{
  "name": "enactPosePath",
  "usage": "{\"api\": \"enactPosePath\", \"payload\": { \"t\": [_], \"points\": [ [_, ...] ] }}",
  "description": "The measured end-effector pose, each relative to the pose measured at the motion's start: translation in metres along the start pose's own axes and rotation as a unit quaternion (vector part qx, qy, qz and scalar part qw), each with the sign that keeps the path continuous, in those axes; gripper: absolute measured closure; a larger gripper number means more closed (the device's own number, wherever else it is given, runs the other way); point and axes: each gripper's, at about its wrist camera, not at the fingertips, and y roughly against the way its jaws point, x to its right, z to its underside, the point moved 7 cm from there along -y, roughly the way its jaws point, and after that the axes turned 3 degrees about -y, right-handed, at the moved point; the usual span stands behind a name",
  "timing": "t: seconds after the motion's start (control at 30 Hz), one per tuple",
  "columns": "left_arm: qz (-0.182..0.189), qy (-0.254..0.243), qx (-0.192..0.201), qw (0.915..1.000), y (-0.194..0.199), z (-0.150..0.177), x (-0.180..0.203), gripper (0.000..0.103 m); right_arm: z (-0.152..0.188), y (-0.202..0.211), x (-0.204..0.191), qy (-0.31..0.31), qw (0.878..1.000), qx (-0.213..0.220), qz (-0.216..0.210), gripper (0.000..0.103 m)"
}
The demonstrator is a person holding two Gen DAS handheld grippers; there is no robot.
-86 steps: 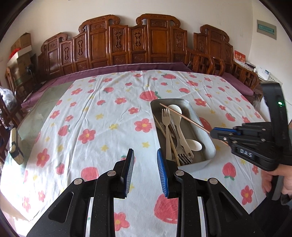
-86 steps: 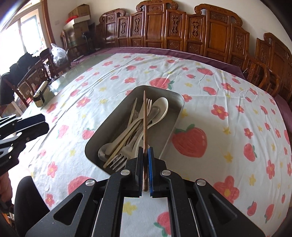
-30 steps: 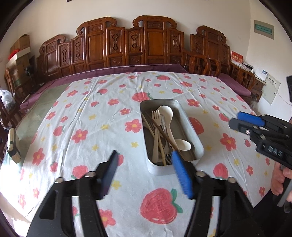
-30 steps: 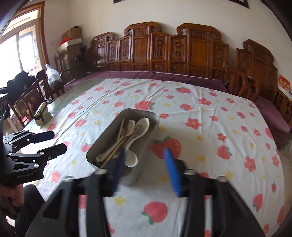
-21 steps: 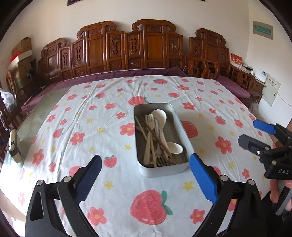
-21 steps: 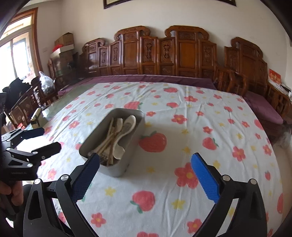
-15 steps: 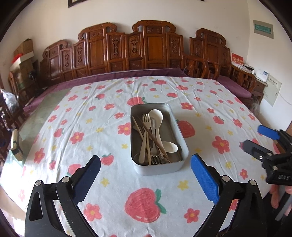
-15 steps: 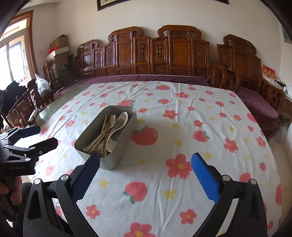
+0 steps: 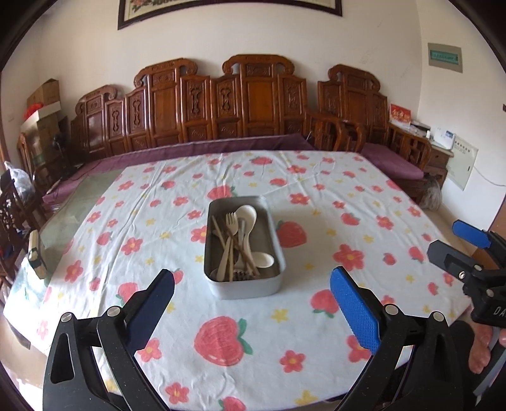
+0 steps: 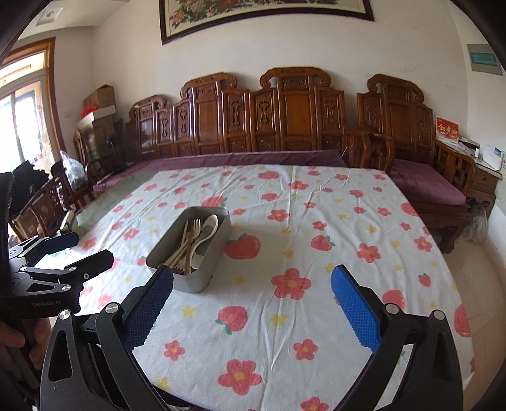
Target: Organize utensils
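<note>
The pale plastic and wooden utensils (forks, spoons, chopsticks, apparently) all lie inside the grey rectangular metal tray mid-table on the strawberry-print tablecloth. The left gripper and right gripper hang spread wide and empty, well apart from the tray, so the task looks finished.

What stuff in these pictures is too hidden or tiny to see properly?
- Fork tines at the near end of the tray: both views, hidden by the tray wall and the piled spoons.
- How many chopsticks: both views, they overlap and are too thin to count.
- Right gripper: left view, cut off by the right edge.
- Sign on the wall: right view, writing too small.
- Painting: both views, cut off by the top edge.
</note>
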Motion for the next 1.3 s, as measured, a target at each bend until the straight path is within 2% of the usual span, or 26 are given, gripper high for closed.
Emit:
{"api": "enactPosePath", "payload": {
  "t": [0.4,0.83,1.0,1.3],
  "points": [
    [0.004,0.009,0.036,0.9993,0.061,-0.027,0.015,0.008,-0.026,0.069,-0.007,-0.002,0.998,0.056,0.008,0.002],
    [-0.007,0.023,0.103,0.9944,0.122,-0.052,0.014,0.008,-0.063,0.135,-0.019,0.013,0.991,0.134,0.005,0.002],
    [-0.012,0.028,0.127,0.9915,0.139,-0.054,0.012,0.008,-0.068,0.15,-0.017,0.008,0.989,0.148,0.005,0.002],
    [-0.016,0.031,0.133,0.9906,0.145,-0.055,0.007,0.008,-0.067,0.151,-0.014,0.001,0.989,0.148,0.003,0.002]
  ]
}}
